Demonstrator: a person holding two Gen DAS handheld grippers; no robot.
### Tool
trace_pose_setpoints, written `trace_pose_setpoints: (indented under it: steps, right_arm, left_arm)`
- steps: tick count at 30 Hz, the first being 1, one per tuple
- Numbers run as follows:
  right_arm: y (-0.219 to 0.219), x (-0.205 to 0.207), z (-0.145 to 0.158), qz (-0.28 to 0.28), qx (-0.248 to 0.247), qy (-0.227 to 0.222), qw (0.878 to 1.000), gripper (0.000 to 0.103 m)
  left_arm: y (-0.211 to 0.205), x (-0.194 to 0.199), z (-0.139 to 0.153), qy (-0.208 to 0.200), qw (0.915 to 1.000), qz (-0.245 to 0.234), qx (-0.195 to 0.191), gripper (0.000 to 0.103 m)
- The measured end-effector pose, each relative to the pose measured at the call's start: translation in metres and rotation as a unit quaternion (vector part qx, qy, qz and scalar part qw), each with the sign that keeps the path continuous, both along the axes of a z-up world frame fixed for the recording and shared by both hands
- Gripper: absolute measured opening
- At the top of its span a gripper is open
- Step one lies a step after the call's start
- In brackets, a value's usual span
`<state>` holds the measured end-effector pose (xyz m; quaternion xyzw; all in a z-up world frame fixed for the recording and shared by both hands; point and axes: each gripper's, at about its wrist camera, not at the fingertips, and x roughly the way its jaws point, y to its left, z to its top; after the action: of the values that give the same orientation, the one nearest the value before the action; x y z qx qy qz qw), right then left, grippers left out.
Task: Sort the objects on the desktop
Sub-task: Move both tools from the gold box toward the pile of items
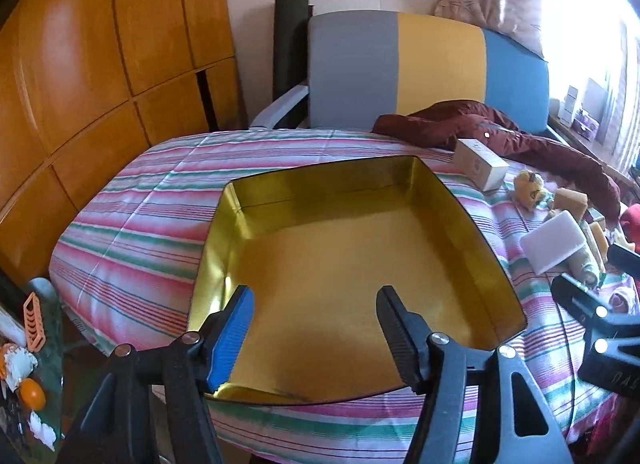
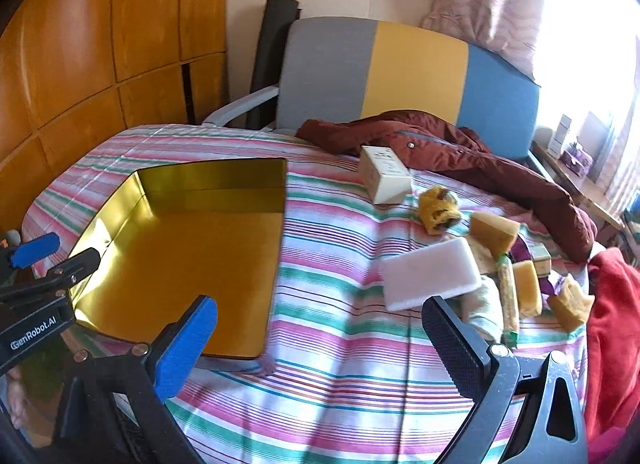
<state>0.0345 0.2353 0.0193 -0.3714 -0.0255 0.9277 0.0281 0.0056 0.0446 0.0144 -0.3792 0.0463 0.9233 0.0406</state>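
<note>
A gold metal tin (image 1: 352, 256) lies open and empty on the striped cover; it also shows in the right wrist view (image 2: 188, 264). My left gripper (image 1: 316, 300) is open and empty, hovering over the tin's near edge. My right gripper (image 2: 320, 316) is open and empty over the striped cover, right of the tin. To its right lie a white foam block (image 2: 430, 274), a cream box (image 2: 384, 180), a yellow plush toy (image 2: 438, 210), yellow sponges (image 2: 494, 232) and a pale rolled cloth (image 2: 484, 308). The white block (image 1: 554, 242) and box (image 1: 480, 164) also show in the left wrist view.
A dark red jacket (image 2: 460, 152) lies across the back of the surface. A grey, yellow and blue chair back (image 2: 412, 76) stands behind. Wooden cabinets (image 1: 80, 84) are on the left. A red cloth (image 2: 612, 324) lies at the right edge.
</note>
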Motion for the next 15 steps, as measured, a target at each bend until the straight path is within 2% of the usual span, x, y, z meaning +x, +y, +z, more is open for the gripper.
trace_pose_setpoints:
  steps: [4, 8, 12, 15]
  right_arm:
    - [0.020, 0.001, 0.000, -0.012, -0.016, -0.009, 1.000, 0.103]
    - [0.045, 0.001, -0.003, -0.025, -0.029, -0.028, 0.999, 0.103]
    - [0.084, 0.008, -0.005, -0.060, -0.043, -0.040, 0.996, 0.103]
    - [0.115, 0.016, -0.001, -0.097, -0.032, -0.046, 0.994, 0.103]
  left_arm:
    - [0.010, -0.003, -0.001, -0.004, 0.9999, -0.016, 0.000, 0.065]
    - [0.017, -0.005, -0.001, -0.006, 0.9992, -0.035, 0.016, 0.079]
    - [0.025, -0.006, 0.001, -0.011, 0.9973, -0.055, 0.048, 0.080]
    - [0.034, -0.006, 0.003, -0.006, 0.9962, -0.069, 0.053, 0.080]
